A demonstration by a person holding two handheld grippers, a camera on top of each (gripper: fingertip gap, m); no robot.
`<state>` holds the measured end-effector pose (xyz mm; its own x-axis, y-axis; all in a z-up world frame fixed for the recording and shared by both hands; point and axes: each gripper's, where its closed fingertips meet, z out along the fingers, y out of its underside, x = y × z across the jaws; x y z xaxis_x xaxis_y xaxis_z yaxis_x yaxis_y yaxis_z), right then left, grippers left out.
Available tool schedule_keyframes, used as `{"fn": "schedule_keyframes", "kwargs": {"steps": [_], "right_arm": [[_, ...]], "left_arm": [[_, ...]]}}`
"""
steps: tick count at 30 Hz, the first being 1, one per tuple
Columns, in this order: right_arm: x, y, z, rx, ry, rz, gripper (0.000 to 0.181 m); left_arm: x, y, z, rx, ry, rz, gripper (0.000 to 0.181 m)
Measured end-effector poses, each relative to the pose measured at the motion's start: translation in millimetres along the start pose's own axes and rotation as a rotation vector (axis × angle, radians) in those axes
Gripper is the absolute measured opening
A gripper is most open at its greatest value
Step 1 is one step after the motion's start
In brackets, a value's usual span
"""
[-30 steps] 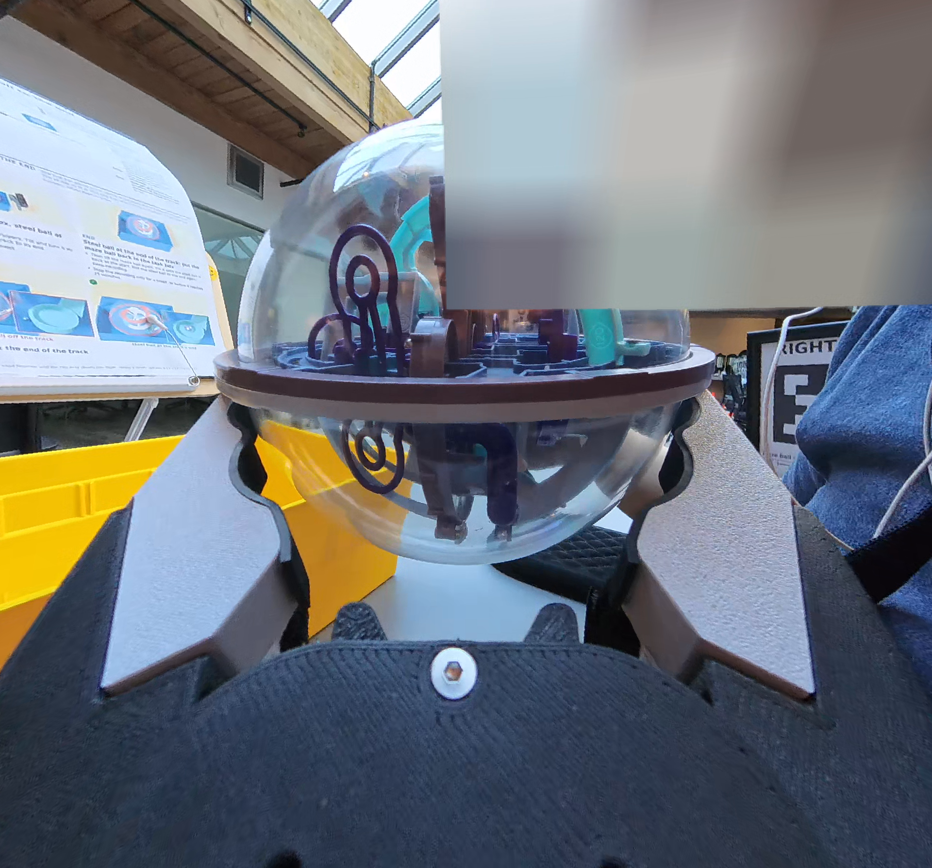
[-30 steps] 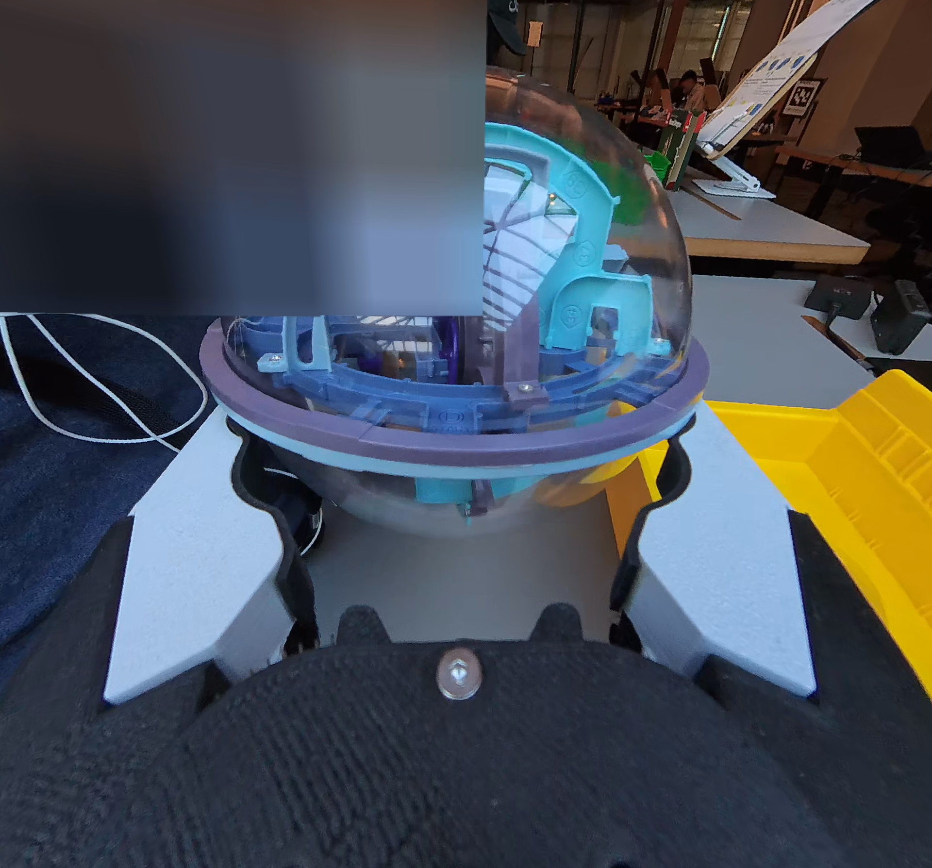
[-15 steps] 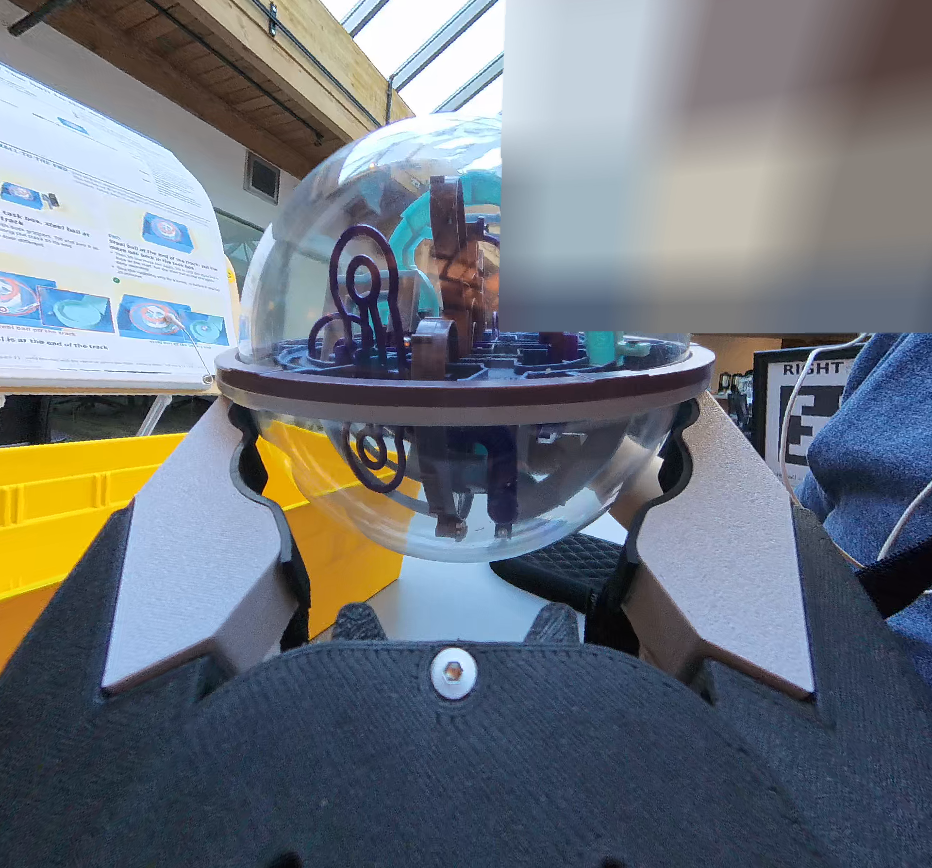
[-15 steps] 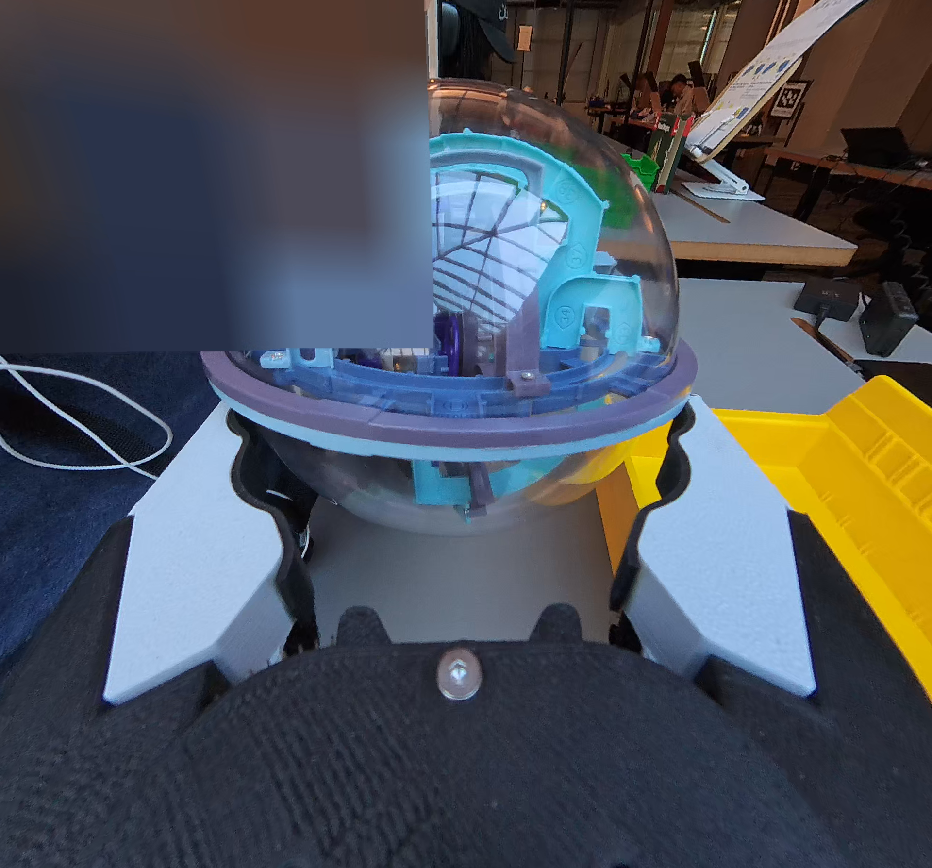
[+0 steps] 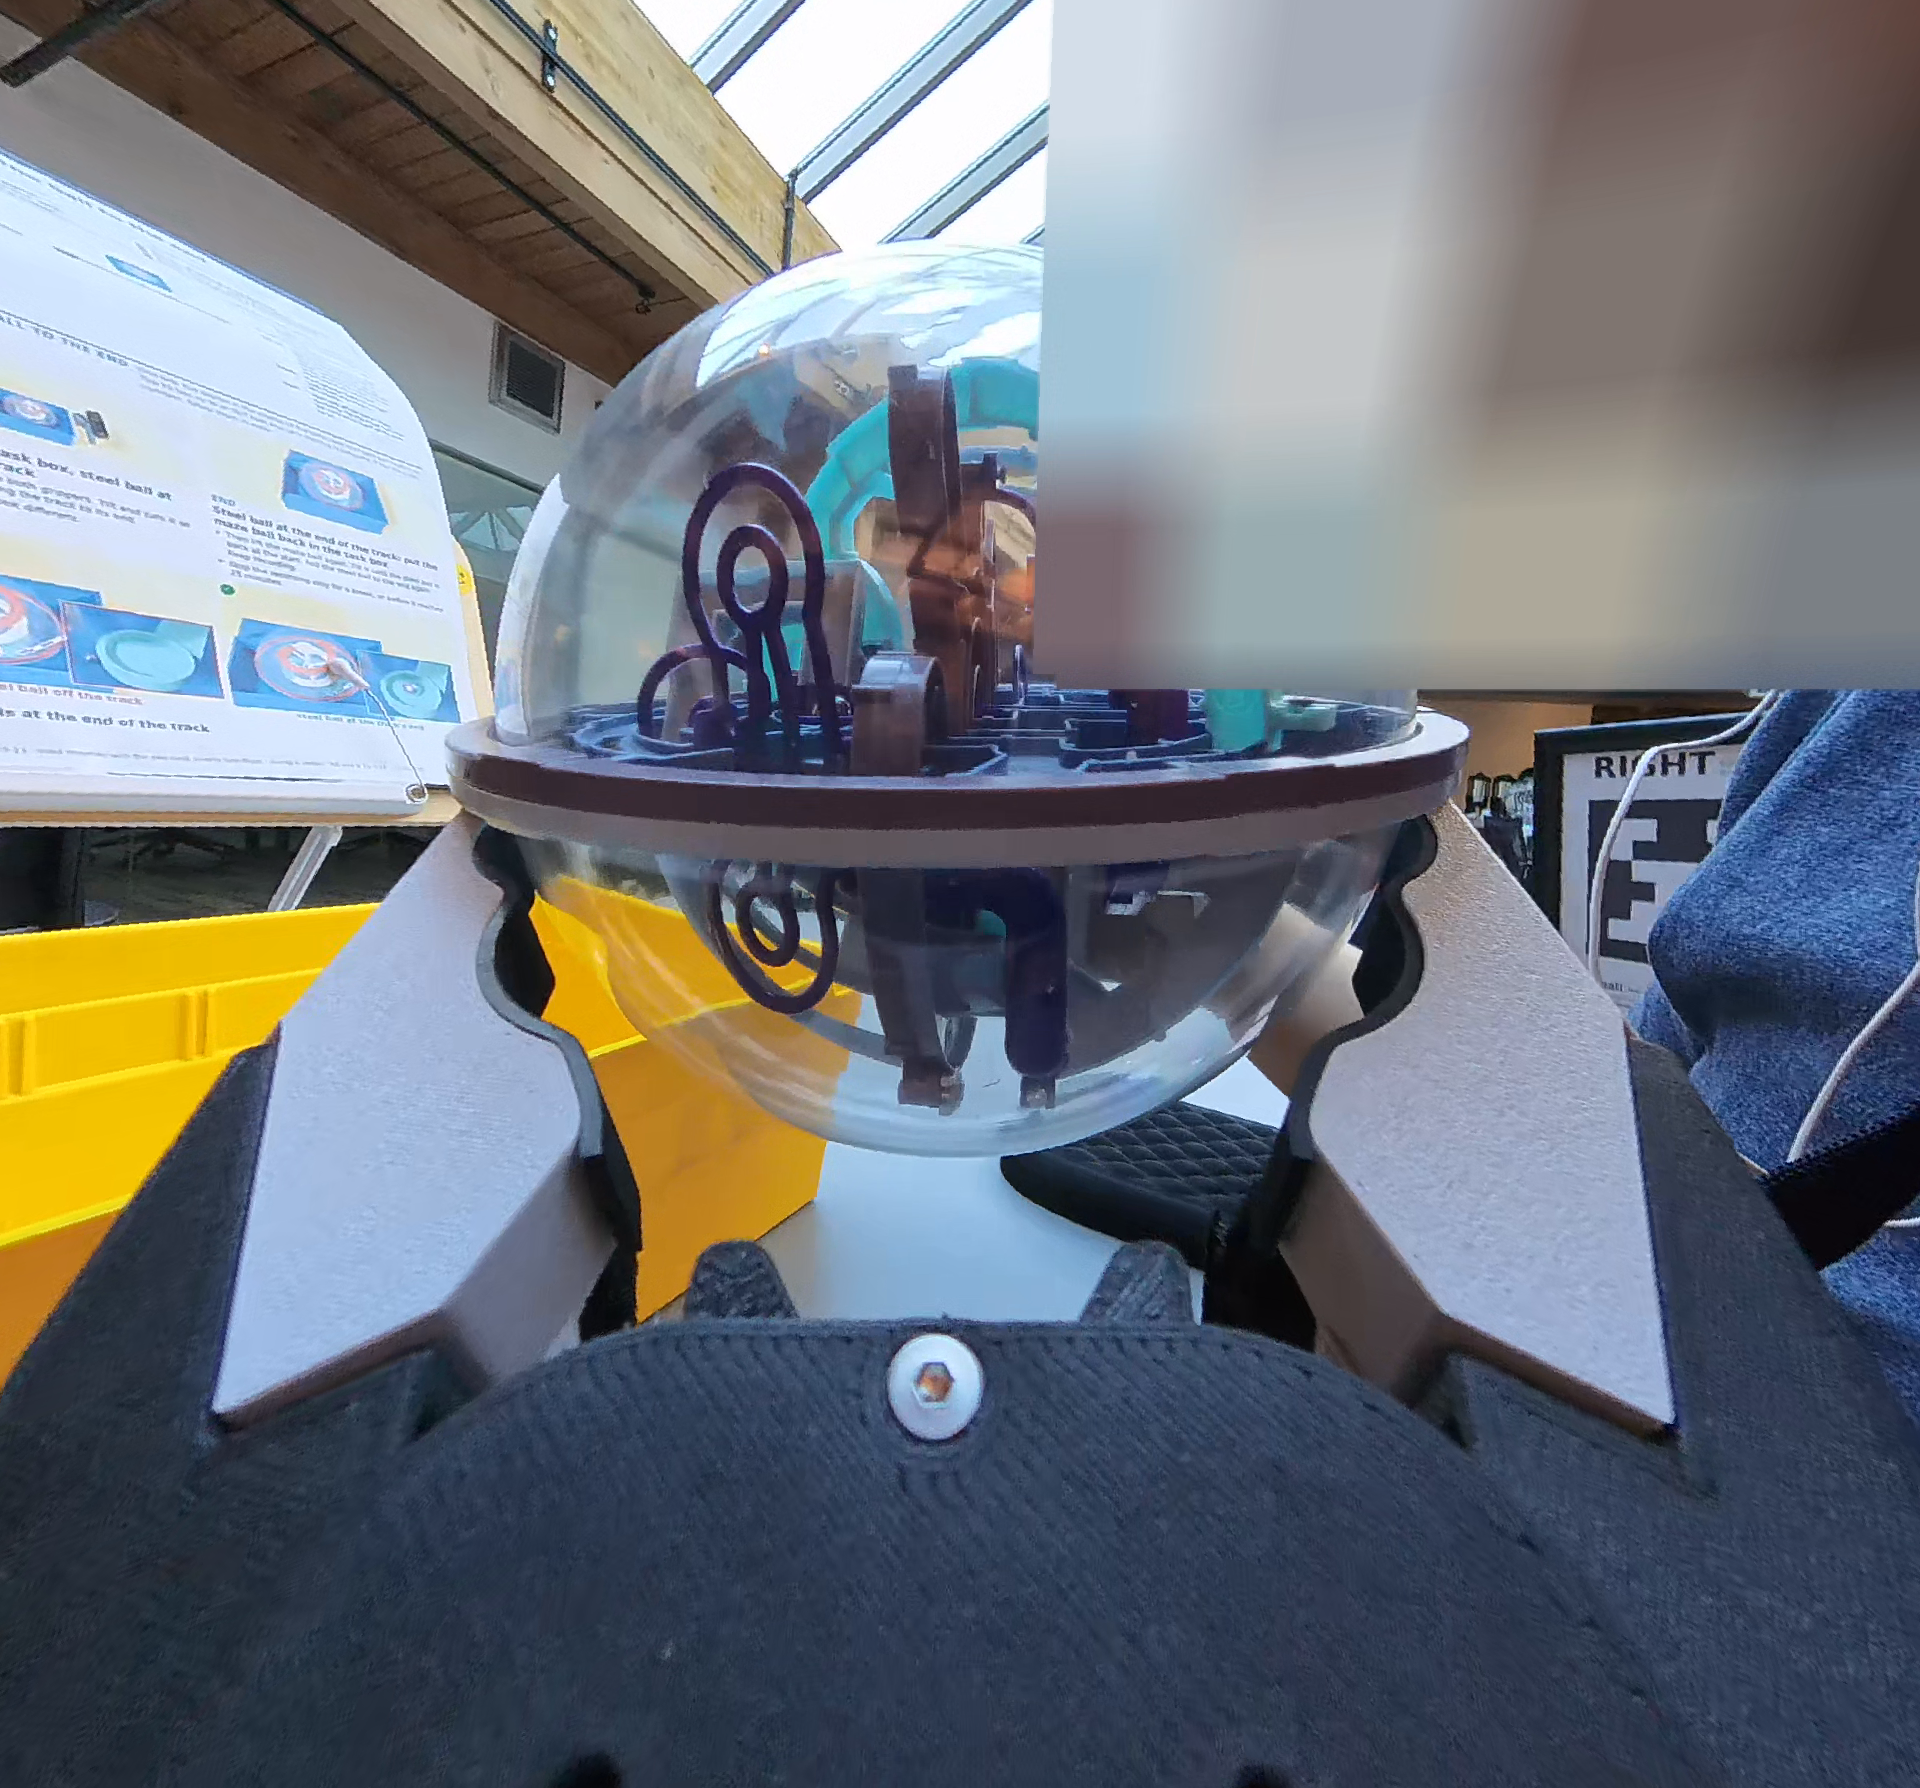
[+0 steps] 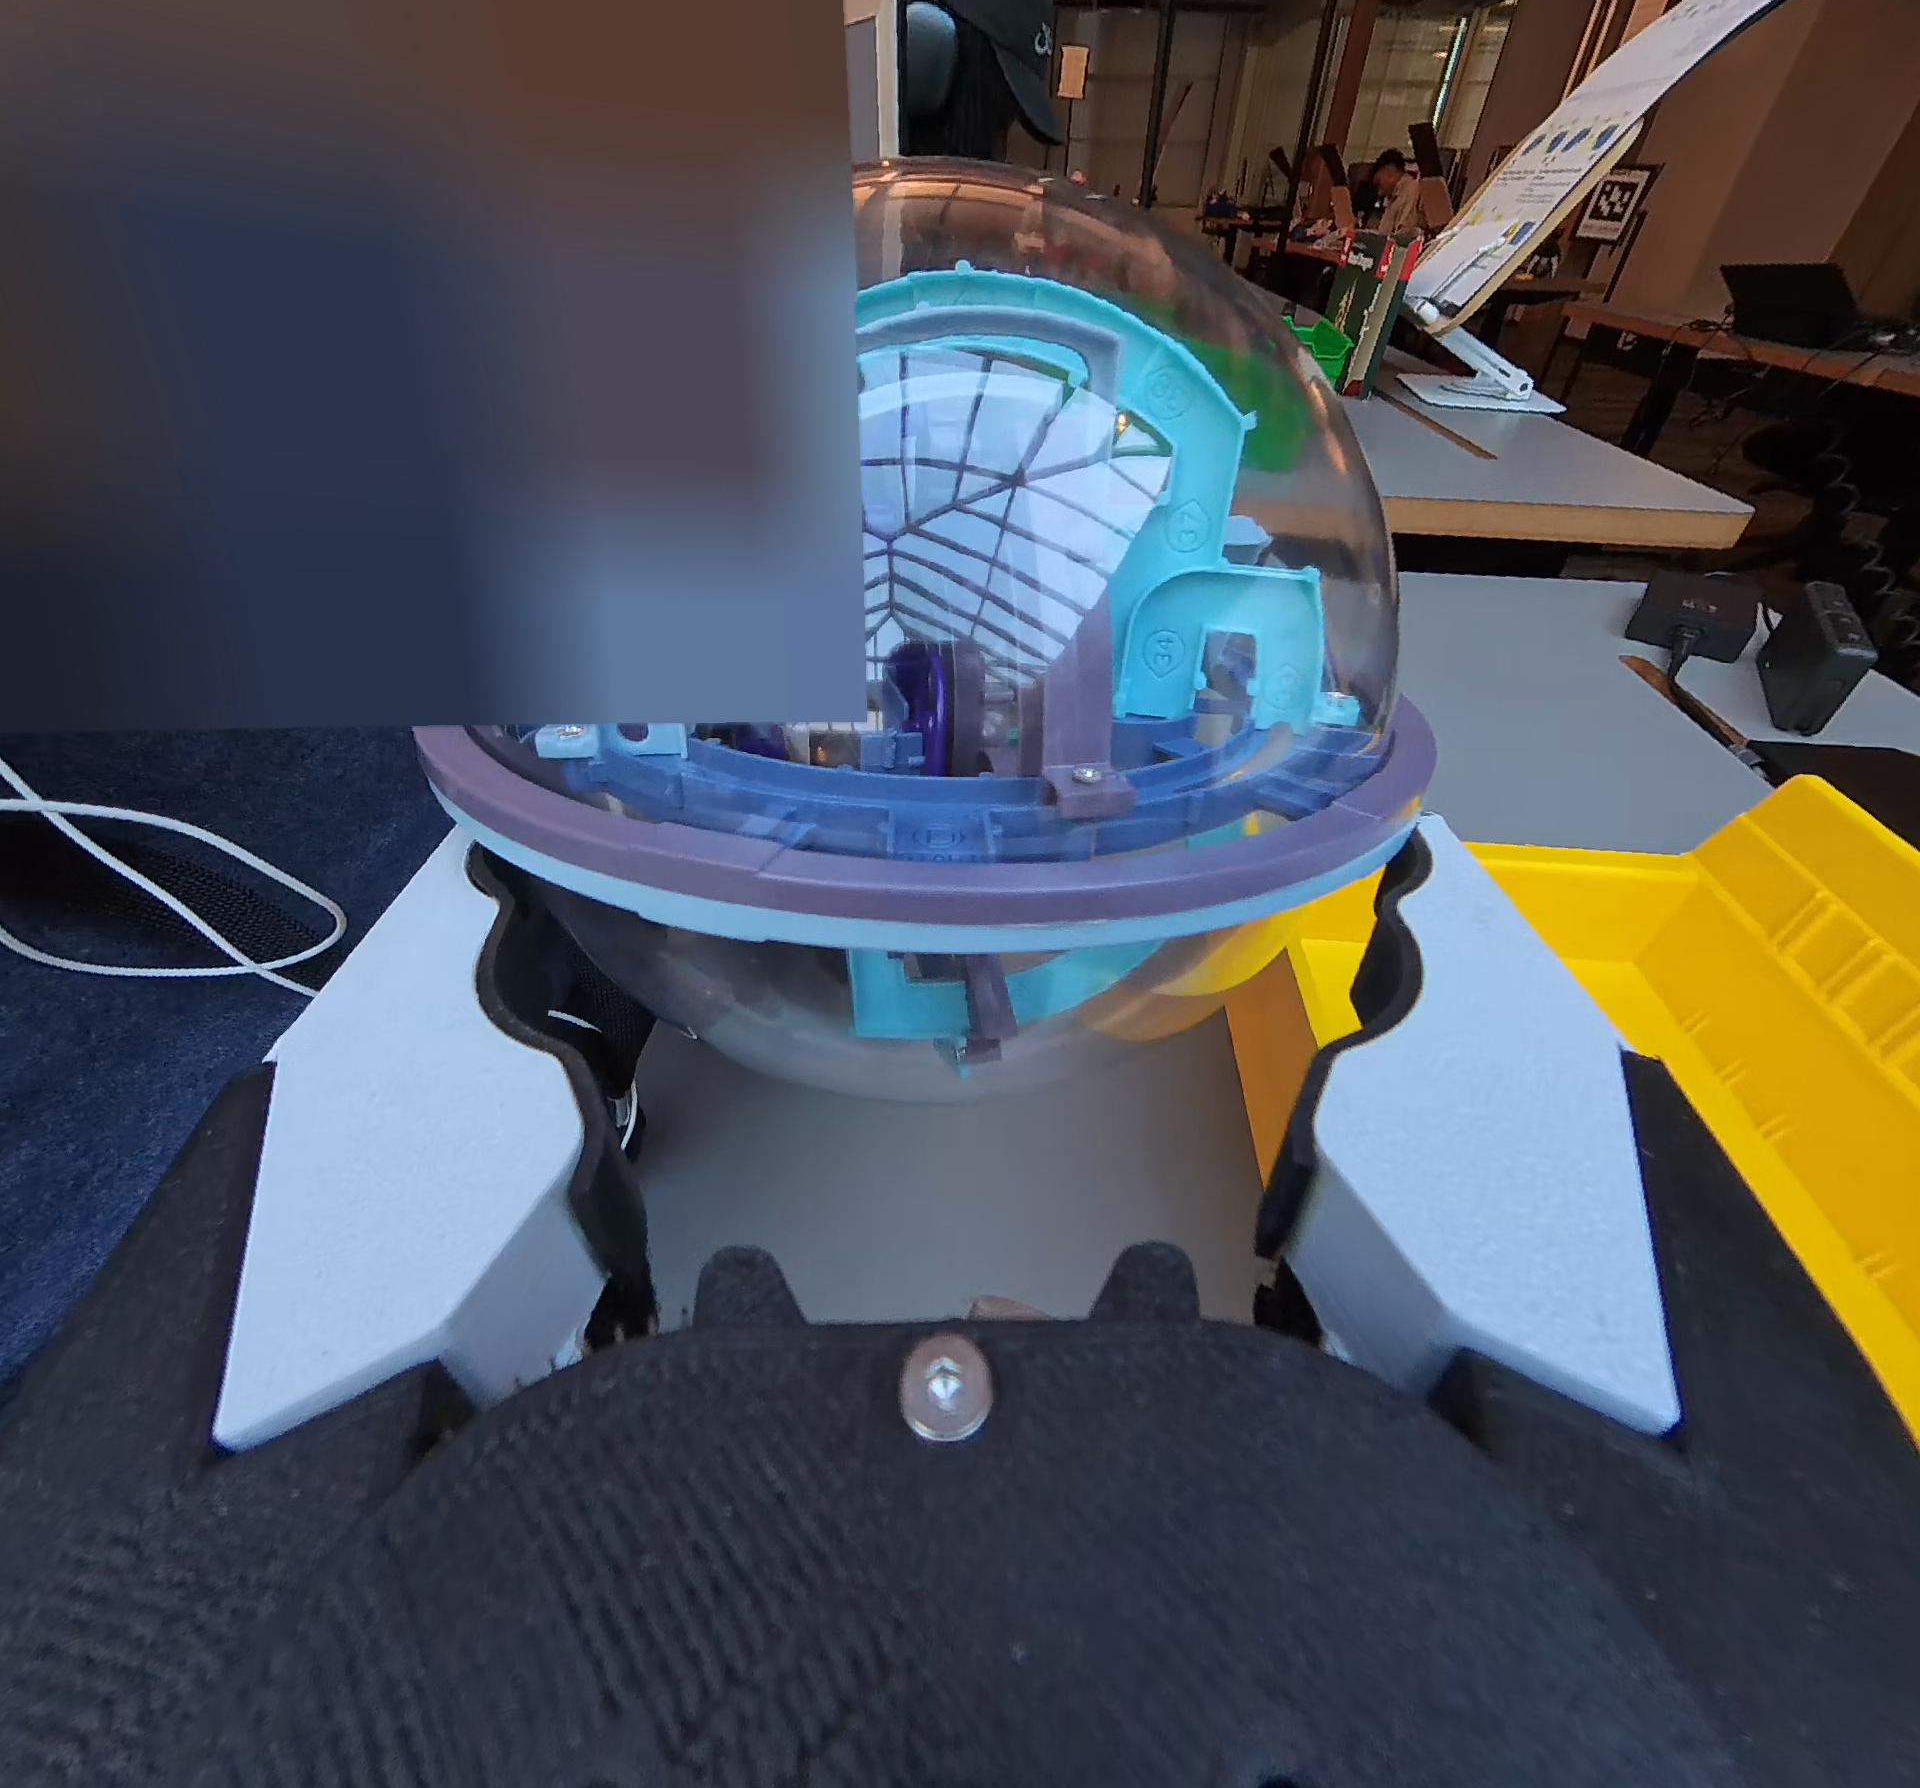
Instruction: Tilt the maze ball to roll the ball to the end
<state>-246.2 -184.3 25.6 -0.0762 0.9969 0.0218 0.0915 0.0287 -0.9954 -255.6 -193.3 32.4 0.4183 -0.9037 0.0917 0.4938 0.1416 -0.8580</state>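
1. Two grippers carry one clear maze ball (image 5: 935, 803) between them, lifted off the grey worktop (image 6: 935, 1188); its purple equator ring sits nearly level in the left wrist view and dips slightly toward the right in the right wrist view.
2. Left of the sphere, left wrist view: a yellow bin (image 5: 135, 1032) stands on the worktop, with an instruction board (image 5: 208, 575) propped behind it.
3. Risk: the small rolling ball cannot be made out on the inner tracks in either view, so tilting is judged to proceed half-blind; too steep or too sudden a tilt would likely drop it off its narrow track.
4. Risk: the shell is smooth and curved, and contact lies only under the ring; uneven motion of the two hands could let the sphere slip or twist out, toward the bin or worktop.
5. Left gripper (image 5: 951, 891): fingers (image 5: 416, 1063) spread wide, their notched inner edges pressed against the lower hemisphere just beneath the ring, one on each side.
6. Right gripper (image 6: 935, 897): fingers (image 6: 436, 1094) equally wide, cradling the opposite side of the sphere under the ring, the yellow bin (image 6: 1662, 1011) just beside its right finger.
7. Right of the sphere, left wrist view: a blue sleeve (image 5: 1787, 959) and a white cable (image 5: 1860, 1042).
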Motion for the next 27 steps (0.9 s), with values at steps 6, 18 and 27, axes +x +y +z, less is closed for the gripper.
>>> {"fn": "schedule_keyframes", "kwargs": {"steps": [6, 18, 27], "right_arm": [[-1, -2, 1, 0.007, -0.013, 0.003, 0.157], [1, 5, 2, 0.029, -0.027, 0.026, 0.158], [11, 18, -4, 0.139, -0.05, 0.123, 0.158]], "left_arm": [[0, 3, 2, 0.001, 0.012, -0.027, 0.157], [-4, 4, 4, 0.001, -0.007, -0.021, 0.159], [-12, 16, 10, -0.072, -0.058, -0.04, 0.159]]}}
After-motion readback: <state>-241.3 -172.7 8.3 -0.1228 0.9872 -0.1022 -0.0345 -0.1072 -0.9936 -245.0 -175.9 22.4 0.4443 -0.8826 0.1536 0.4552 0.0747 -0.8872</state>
